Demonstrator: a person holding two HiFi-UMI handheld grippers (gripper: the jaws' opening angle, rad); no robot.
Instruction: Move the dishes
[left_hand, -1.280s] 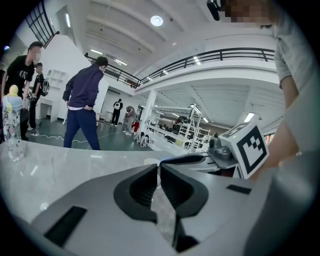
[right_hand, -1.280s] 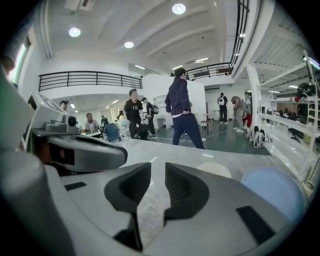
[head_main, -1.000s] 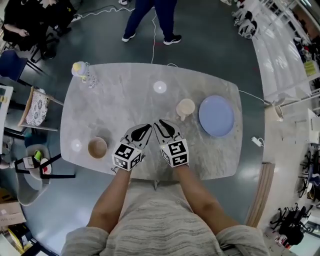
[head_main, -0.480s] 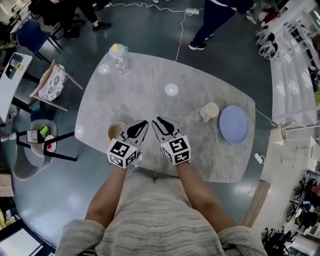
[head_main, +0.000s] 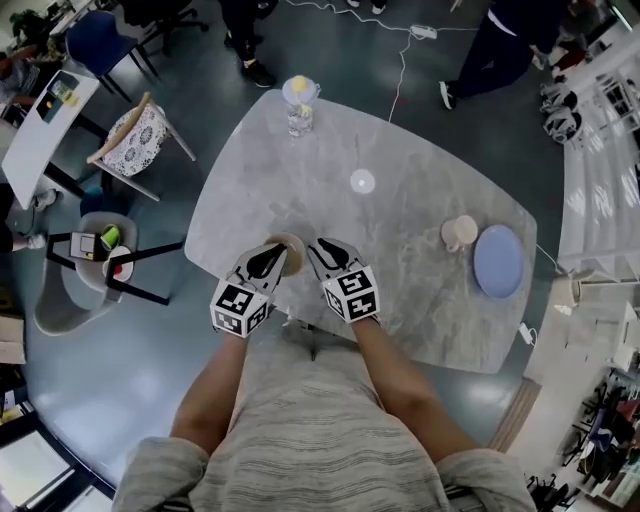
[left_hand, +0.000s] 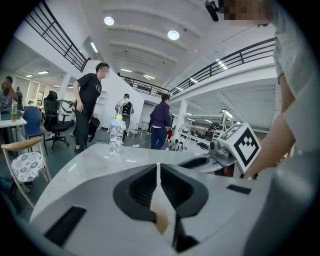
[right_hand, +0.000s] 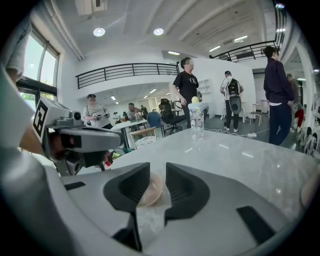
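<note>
A tan bowl (head_main: 289, 256) sits near the front edge of the grey marble table (head_main: 400, 230). My left gripper (head_main: 268, 258) is at the bowl's left side and my right gripper (head_main: 328, 256) at its right, both pointing away from me. In the left gripper view the left gripper (left_hand: 158, 168) is shut, with its tips meeting and the bowl (left_hand: 160, 221) showing below them. The right gripper (right_hand: 157, 170) stands open; its jaws have just been opening. The bowl (right_hand: 150, 190) shows through their gap, beyond the tips, and the pads are not on it.
A cream cup (head_main: 459, 232) and a blue plate (head_main: 498, 261) stand at the table's right end. A water bottle (head_main: 298, 105) is at the far edge. Chairs (head_main: 135, 140) stand left of the table, people stand beyond it, and a cable (head_main: 400, 60) lies on the floor.
Both grippers have moved left along the table's front edge, from right of the bowl to either side of it. The right gripper's jaws stand wider apart.
</note>
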